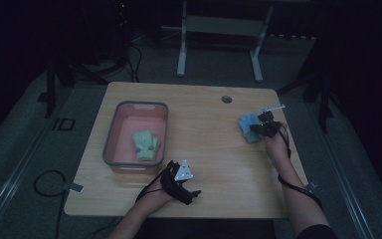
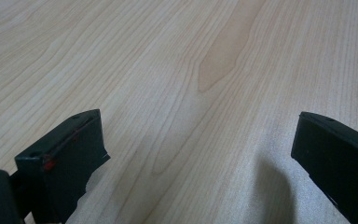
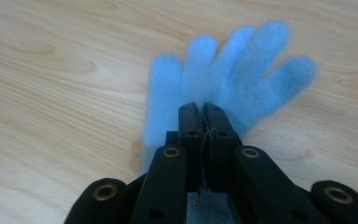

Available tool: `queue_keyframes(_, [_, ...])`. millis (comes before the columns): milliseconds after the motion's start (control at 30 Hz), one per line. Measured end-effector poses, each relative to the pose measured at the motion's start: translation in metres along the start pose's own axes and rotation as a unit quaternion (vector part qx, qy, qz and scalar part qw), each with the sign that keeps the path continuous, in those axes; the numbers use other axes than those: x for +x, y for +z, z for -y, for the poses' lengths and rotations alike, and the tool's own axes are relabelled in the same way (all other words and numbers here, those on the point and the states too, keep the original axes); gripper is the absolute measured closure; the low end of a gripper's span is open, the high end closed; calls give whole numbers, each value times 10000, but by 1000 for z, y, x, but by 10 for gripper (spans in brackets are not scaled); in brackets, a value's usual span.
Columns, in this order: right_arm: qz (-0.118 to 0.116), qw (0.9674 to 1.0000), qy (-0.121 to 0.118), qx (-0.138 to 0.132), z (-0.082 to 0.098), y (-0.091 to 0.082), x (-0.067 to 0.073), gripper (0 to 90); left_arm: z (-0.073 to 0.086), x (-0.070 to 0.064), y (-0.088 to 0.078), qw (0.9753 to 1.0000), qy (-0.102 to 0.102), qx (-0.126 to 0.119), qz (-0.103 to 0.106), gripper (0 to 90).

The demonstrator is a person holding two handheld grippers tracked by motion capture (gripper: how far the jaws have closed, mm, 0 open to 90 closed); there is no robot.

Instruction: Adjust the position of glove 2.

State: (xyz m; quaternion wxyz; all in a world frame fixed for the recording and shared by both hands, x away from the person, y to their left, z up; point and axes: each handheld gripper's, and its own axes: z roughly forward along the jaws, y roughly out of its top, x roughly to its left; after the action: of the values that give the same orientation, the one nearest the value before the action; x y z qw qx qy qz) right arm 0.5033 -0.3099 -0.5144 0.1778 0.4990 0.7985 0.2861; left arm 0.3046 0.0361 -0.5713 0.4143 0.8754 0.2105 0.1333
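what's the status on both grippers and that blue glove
Right gripper shut on blue glove at the table's right side. Left gripper open over bare table. Green glove in tub. Path clear.

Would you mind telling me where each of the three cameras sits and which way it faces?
High view: above the person's side, looking forward and down on the table, the pink bin with a green glove, both forearms.
Left gripper view: rides the left gripper, looking along open jaws at bare wood.
Right gripper view: rides the right gripper, jaws shut on the blue glove.
Shared: high and right gripper views both show the blue glove.
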Motion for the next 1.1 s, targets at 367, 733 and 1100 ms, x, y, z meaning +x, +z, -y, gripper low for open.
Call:
queue_keyframes(367, [144, 9977, 447, -499, -8, -67, 55, 873, -1, -1, 1, 10000, 68, 20, -20, 30])
queue_keyframes(733, [-165, 9943, 615, -857, 15, -98, 120, 873, -2, 1, 2, 10000, 47, -22, 55, 30])
queue_keyframes(1100, [-349, 9925, 987, -633, 41, -70, 159, 872, -2, 0, 2, 9999, 87, -45, 74, 30])
